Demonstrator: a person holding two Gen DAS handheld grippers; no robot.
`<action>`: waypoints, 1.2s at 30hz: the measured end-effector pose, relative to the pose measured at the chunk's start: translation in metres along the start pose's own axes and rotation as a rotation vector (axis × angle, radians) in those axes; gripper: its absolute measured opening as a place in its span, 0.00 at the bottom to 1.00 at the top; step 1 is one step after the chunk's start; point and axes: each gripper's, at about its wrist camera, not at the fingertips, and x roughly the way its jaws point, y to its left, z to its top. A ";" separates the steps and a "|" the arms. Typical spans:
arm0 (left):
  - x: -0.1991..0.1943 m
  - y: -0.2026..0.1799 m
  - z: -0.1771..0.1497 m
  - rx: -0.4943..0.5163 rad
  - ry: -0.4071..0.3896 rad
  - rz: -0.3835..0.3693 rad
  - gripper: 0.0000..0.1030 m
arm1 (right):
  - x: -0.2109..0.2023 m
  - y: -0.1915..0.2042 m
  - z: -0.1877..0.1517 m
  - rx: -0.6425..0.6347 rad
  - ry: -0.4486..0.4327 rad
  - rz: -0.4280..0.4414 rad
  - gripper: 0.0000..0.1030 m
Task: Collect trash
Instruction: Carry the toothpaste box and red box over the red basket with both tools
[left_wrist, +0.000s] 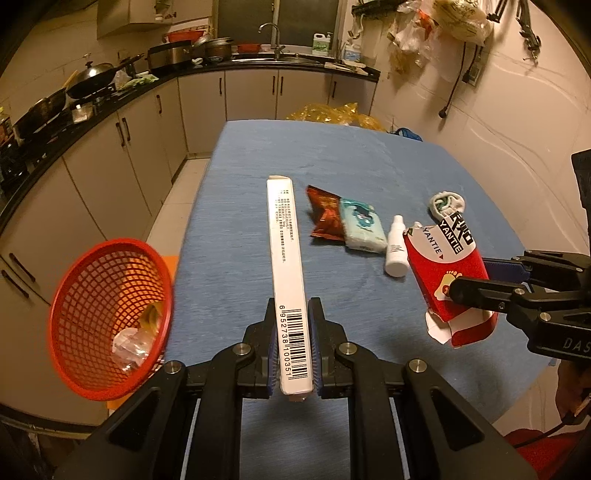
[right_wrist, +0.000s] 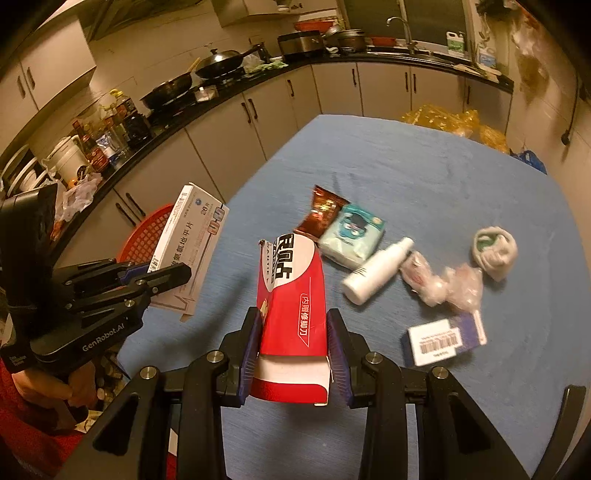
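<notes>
Carry step: left gripper (left_wrist: 293, 317) clamps white box (left_wrist: 286, 266), right gripper (right_wrist: 293, 325) clamps red carton (right_wrist: 295, 295). Next, likely swing past table's (left_wrist: 332, 158) left edge, release over red basket (left_wrist: 107, 325).

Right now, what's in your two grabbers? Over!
Left gripper shut on white box. Right gripper shut on red box. Red basket left of table, some trash inside. Path looks open.

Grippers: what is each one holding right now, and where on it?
Left gripper clamps the white box at its barcode end. Right gripper clamps the red box across its sides near the open end.
</notes>
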 end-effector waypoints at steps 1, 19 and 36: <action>-0.001 0.004 0.000 -0.005 -0.001 0.001 0.13 | 0.002 0.005 0.002 -0.006 0.001 0.003 0.38; -0.018 0.087 -0.013 -0.100 -0.014 0.054 0.13 | 0.039 0.069 0.026 -0.055 0.035 0.066 0.38; -0.024 0.153 -0.028 -0.193 -0.006 0.110 0.13 | 0.087 0.136 0.058 -0.137 0.077 0.130 0.38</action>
